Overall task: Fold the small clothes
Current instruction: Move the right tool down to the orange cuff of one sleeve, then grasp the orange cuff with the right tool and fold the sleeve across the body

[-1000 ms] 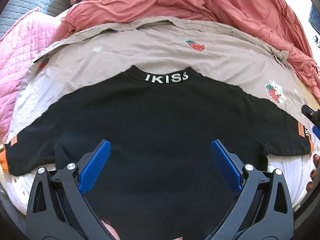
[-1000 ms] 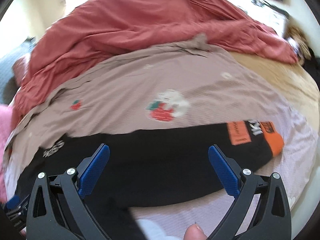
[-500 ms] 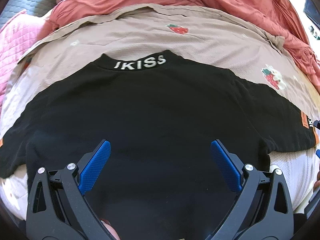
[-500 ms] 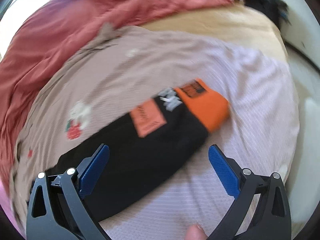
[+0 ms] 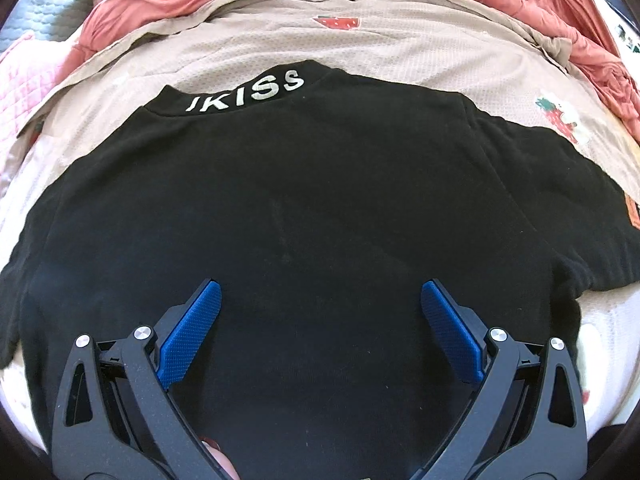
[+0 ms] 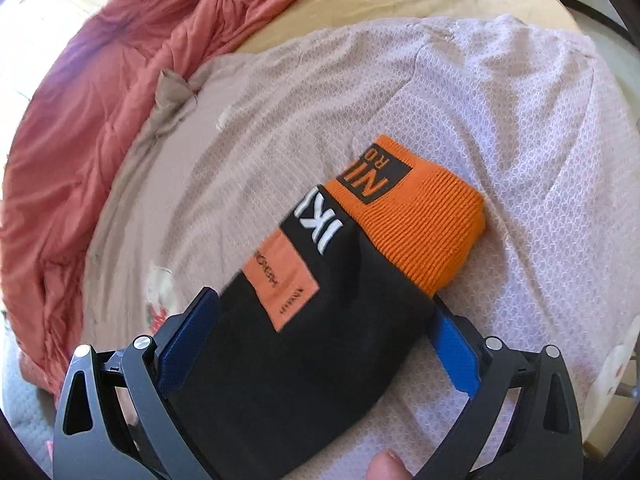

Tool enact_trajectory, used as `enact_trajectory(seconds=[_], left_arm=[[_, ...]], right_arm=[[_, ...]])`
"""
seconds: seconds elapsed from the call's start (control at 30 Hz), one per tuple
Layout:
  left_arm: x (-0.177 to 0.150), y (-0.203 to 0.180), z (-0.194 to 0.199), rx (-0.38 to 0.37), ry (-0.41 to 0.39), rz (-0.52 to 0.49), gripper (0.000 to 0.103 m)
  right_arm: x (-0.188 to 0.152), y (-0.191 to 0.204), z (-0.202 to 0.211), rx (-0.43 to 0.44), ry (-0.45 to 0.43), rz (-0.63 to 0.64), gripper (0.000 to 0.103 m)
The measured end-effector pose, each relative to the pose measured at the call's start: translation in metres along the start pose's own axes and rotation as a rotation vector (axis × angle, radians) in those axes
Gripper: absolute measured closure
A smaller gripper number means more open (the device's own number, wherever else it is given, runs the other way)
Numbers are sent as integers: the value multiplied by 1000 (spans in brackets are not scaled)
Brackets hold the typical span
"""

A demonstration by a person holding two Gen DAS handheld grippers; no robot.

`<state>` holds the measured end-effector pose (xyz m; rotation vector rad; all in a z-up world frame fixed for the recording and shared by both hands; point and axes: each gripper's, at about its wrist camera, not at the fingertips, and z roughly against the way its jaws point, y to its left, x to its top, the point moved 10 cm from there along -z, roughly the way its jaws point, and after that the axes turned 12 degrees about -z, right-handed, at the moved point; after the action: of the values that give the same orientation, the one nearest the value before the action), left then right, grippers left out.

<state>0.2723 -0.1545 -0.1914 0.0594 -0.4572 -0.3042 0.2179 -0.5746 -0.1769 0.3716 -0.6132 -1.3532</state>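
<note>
The black T-shirt (image 5: 320, 208) lies spread flat, back up, on a beige strawberry-print sheet (image 5: 400, 56) over the bed, its collar with the white lettering (image 5: 246, 94) at the far side of the left wrist view. The left hand-held gripper (image 5: 320, 320) hangs over the lower middle of the shirt body, its blue pads (image 5: 192, 332) spread wide apart with only flat black cloth showing between them and nothing gripped. Over in the right wrist view, the right hand-held gripper (image 6: 320, 340) straddles the shirt's sleeve (image 6: 304, 344), which runs up between the two pads and ends in a ribbed orange cuff (image 6: 424, 224) just past the fingertips; an orange label patch (image 6: 280, 280) and white letters sit on the black cloth beside that cuff. Its jaws have just been closing a little and stand wide, with the sleeve between them, yet the pads sit at the sleeve's edges, not visibly pinching it. A rumpled red blanket (image 6: 80, 140) is heaped along the far side of the sheet, and a fingertip (image 6: 386, 466) shows at the bottom edge.
</note>
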Motion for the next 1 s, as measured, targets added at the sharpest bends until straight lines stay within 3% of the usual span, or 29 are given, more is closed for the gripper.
enact_trajectory(seconds=[0.07, 0.1, 0.3, 0.37, 0.47, 0.6, 0.83, 1.0], left_arm=[[1, 1, -2, -6, -9, -1, 9], [2, 1, -4, -11, -11, 6, 9], [7, 3, -3, -24, -12, 24, 9], [7, 5, 4, -43, -33, 40, 9], [6, 12, 17, -47, -55, 59, 9], [4, 25, 36, -72, -80, 99, 9], [-7, 70, 68, -73, -112, 207, 9], [-19, 109, 88, -61, -142, 296, 9]], right_arm=[[1, 11, 5, 47, -4, 28, 26], [1, 14, 6, 63, -4, 31, 39], [-4, 21, -1, 132, 60, 29, 74], [-7, 22, -3, 172, 92, 5, 79], [-14, 34, 2, 187, 75, 66, 81], [-40, 82, 26, 335, 84, 210, 81], [-126, 150, 60, 560, 181, 487, 83], [-215, 174, 75, 631, 254, 731, 83]])
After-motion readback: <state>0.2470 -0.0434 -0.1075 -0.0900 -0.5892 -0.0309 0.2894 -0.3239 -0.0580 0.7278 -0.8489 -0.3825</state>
